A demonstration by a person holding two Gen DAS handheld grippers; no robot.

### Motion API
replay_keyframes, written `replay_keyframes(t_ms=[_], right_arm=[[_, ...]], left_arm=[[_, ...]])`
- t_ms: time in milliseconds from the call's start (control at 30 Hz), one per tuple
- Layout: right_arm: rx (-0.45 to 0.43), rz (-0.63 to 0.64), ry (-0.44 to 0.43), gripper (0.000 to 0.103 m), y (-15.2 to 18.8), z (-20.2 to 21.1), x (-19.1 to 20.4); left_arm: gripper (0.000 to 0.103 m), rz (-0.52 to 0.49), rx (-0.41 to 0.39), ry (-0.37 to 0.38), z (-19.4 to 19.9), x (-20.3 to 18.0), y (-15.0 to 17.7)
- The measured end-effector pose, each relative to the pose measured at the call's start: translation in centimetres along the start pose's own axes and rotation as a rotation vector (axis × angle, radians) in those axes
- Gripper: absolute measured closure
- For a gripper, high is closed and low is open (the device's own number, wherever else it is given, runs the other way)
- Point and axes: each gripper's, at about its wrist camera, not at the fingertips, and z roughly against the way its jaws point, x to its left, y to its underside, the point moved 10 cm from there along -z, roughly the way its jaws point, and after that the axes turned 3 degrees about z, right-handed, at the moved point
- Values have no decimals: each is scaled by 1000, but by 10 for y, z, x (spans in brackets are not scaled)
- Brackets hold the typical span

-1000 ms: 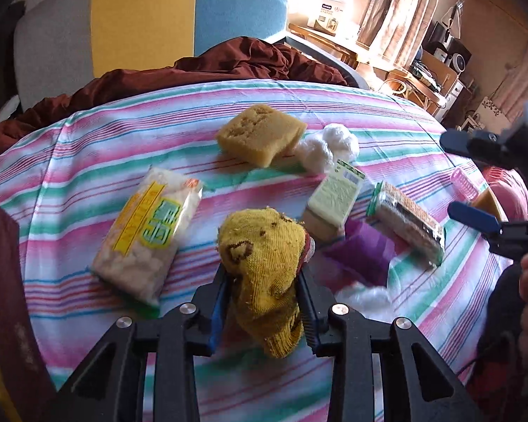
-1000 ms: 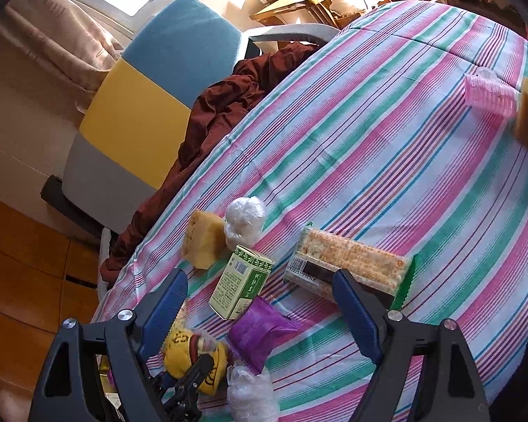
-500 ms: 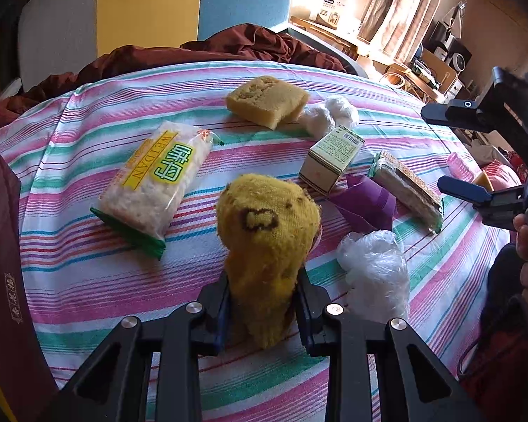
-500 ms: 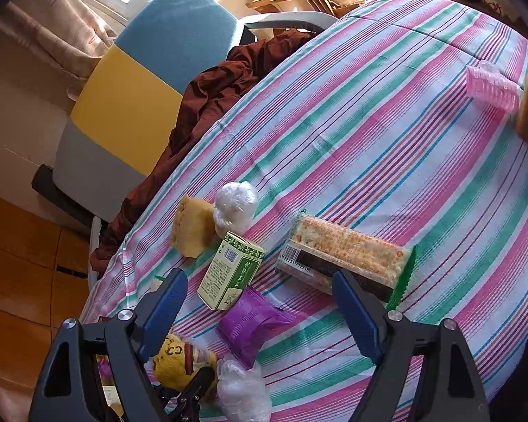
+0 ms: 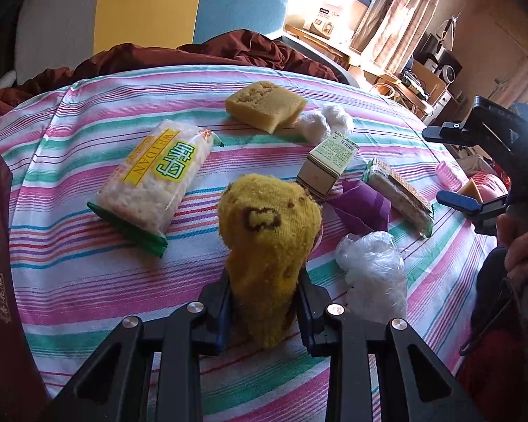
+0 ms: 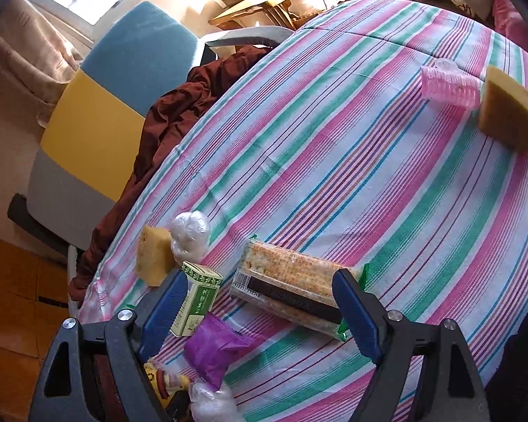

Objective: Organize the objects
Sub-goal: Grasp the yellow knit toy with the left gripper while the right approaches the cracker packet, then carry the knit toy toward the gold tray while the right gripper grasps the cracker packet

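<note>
My left gripper [image 5: 264, 302] is shut on a yellow sock [image 5: 269, 232] with brown marks and holds it above the striped tablecloth [image 5: 70, 263]. My right gripper [image 6: 260, 299] is open and empty, hovering above a cracker pack [image 6: 292, 292]; it also shows at the right of the left wrist view [image 5: 461, 165]. On the cloth lie a rice-cracker bag [image 5: 155, 179], a yellow sponge [image 5: 264, 103], a green-and-white box [image 5: 327, 163], a purple packet [image 5: 362, 204], a white wad [image 5: 324, 121] and a crumpled clear bag [image 5: 373, 274].
A pink ridged cup [image 6: 447, 86] and a second sponge [image 6: 510, 119] lie at the far right of the table. A maroon cloth [image 5: 207, 52] hangs on a blue, yellow and grey chair [image 6: 98, 105] behind the table. A dark red box [image 5: 0, 281] stands at the left edge.
My left gripper has pulled back toward the near table edge with the sock, bringing the clear bag into view. My right gripper has shifted down over the cracker pack.
</note>
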Motion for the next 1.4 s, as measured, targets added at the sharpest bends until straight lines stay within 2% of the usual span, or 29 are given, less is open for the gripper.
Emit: replay_keyframes(t_ms=[100,200,300,367,433,500,567,800,900,1167,1267,1400], right_arm=[[49,130,78,17,1,-11,9],[106,328,185,17,-3,-23,16],[192,486,209,17,3,-36,20],[235,517,221,17,9,-45,13],[258,517,228,17,13,-54,6],[256,517,289,17,12,-61,-6],[247,536,326,9,11,-64,-10],[268,501,301,8,11,-66,-20],[274,476,278,2,12,-67,-25],[280,505,294,0,14,-65,-31],[267,505,293,5,13,-61,-34],[236,495,283,29,7,-54,-37]], left_arm=[[72,-2,3,4,0,1,0],[72,0,11,13,0,1,0],[72,6,14,26,0,2,0],[72,11,15,29,1,3,0],[72,14,14,30,1,3,0],[72,14,13,33,1,2,0],[72,15,14,36,1,2,0],[72,16,10,27,1,2,1],[72,28,25,33,0,2,1],[72,26,23,13,-1,2,0],[75,12,26,0,0,1,-1],[81,27,31,-20,5,4,0]])
